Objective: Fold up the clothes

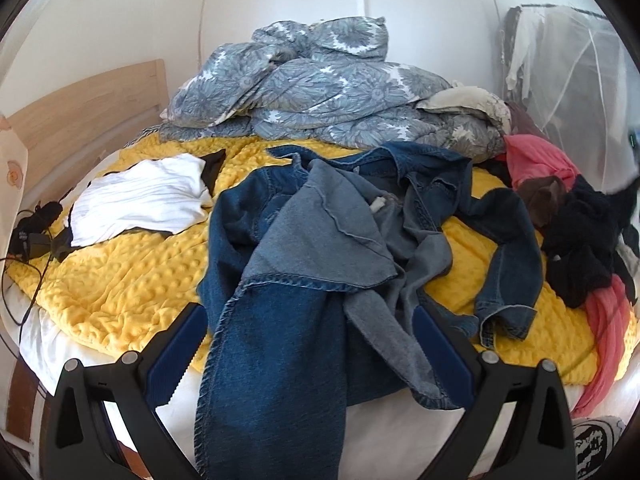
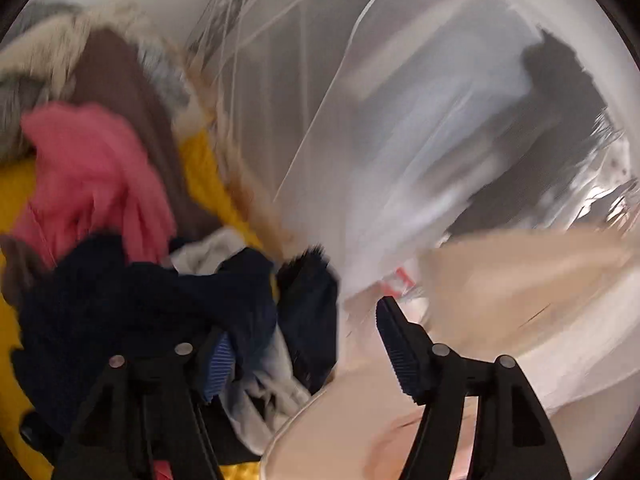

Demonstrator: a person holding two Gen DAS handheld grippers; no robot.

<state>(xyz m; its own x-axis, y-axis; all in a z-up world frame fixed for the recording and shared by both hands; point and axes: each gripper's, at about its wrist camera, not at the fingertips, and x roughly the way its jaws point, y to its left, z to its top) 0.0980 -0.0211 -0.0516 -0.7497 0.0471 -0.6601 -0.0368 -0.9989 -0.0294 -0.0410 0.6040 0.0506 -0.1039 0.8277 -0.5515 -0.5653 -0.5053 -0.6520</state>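
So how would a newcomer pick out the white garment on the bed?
On the yellow blanket covering the bed, look left of the denim jacket, towards the wooden headboard. The white garment lies flat there, the only white piece, with black trim.

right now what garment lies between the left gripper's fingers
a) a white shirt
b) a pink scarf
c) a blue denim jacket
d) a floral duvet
c: the blue denim jacket drapes over the bed edge straight through the left gripper, whose jaws stand wide apart on either side of it.
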